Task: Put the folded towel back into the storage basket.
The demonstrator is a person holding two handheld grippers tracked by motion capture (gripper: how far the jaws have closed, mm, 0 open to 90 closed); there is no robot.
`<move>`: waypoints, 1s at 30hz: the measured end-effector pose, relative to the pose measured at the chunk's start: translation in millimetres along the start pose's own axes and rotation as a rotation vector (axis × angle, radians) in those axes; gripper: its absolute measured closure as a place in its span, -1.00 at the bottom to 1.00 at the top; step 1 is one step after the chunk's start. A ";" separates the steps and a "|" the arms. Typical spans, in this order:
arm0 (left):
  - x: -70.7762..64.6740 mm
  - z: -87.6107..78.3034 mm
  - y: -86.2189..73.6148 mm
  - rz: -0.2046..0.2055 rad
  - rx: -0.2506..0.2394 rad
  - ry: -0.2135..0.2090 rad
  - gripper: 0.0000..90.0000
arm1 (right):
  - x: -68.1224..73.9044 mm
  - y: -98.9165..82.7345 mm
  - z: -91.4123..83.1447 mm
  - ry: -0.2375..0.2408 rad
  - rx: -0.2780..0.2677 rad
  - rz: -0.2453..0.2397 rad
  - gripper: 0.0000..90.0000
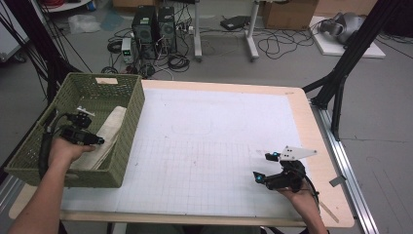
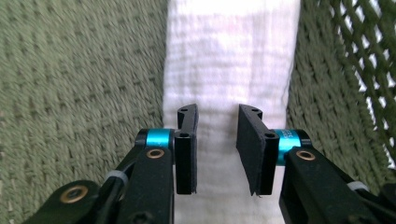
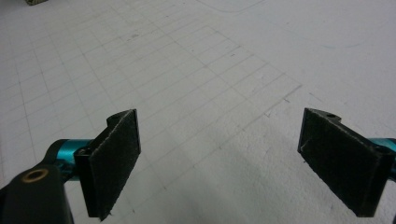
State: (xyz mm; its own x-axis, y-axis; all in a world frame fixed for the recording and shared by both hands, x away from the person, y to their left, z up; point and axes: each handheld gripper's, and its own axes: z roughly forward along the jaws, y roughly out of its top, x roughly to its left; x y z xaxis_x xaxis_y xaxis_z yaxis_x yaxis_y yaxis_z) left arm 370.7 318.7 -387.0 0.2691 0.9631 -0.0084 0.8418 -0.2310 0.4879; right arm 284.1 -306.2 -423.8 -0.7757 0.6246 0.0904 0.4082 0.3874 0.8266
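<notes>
A green woven basket (image 1: 127,146) stands at the table's left edge with a folded white cloth (image 1: 111,130) lying inside along its right wall. My left gripper (image 1: 95,139) is down inside the basket, just over the cloth. In the left gripper view the cloth (image 2: 229,56) runs away between the basket's floor (image 2: 79,79) and its mesh wall, and my left gripper (image 2: 217,116) has its jaws parted by a narrow gap, with no cloth pinched between the pads. My right gripper (image 1: 263,166) rests low over the white gridded mat (image 1: 204,131) at the front right, and in the right gripper view it (image 3: 220,116) stands wide open over the mat with nothing between its jaws.
The mat (image 3: 187,60) covers most of the wooden table (image 1: 311,126). A black frame leg (image 1: 341,73) rises off the table's right rear corner. Computers and cables lie on the floor behind the table.
</notes>
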 end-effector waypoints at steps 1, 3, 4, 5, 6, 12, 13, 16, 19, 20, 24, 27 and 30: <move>0.0 -1.5 0.2 0.001 -0.016 -0.005 0.49 | 0.3 0.0 0.0 0.000 0.001 0.001 -0.72; -0.5 -5.3 0.7 0.005 -0.052 -0.015 0.48 | 0.1 0.1 0.4 0.002 -0.001 -0.003 -0.72; -0.7 -7.3 0.9 0.003 -0.069 -0.021 0.48 | -0.1 0.2 0.6 0.000 0.000 -0.005 -0.72; -0.9 -9.1 1.0 0.004 -0.085 -0.026 0.47 | 0.1 0.3 0.8 0.001 0.001 -0.001 -0.72; -1.0 -11.1 1.1 0.009 -0.101 -0.033 0.47 | 0.1 0.2 1.1 0.000 0.003 -0.001 -0.72; -1.4 -17.1 1.8 0.027 -0.144 -0.052 0.43 | 1.2 0.3 1.5 0.003 0.005 -0.004 -0.72; -0.9 -17.4 1.4 0.024 -0.149 -0.050 0.43 | 1.3 0.4 1.5 0.003 0.004 -0.004 -0.72; 2.7 -18.0 -0.4 0.023 -0.145 -0.042 0.44 | 2.2 0.7 1.6 0.000 0.005 0.000 -0.72; 7.9 -19.7 -3.4 0.021 -0.149 -0.046 0.43 | 2.3 0.9 2.1 0.001 0.004 -0.006 -0.72; 9.0 -20.7 -4.3 0.023 -0.162 -0.052 0.43 | 2.5 0.9 2.2 0.002 0.006 -0.003 -0.72; 11.4 -25.7 -5.6 0.035 -0.188 -0.068 0.43 | 3.1 1.2 2.8 0.003 0.006 -0.004 -0.72; 10.8 -28.1 -5.6 0.045 -0.208 -0.069 0.41 | 3.2 1.4 2.7 0.005 0.003 -0.006 -0.72; 9.8 -30.1 -5.4 0.051 -0.227 -0.076 0.40 | 3.6 1.2 2.4 0.003 0.000 -0.007 -0.72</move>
State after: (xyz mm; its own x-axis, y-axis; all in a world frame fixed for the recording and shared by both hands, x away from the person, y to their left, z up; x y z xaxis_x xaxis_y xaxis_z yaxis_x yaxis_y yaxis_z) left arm 354.8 333.6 -363.4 0.3505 0.9357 -0.0402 0.7015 -0.2339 0.6732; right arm 282.9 -301.9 -423.8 -0.7799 0.6199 0.0866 0.4029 0.3913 0.8274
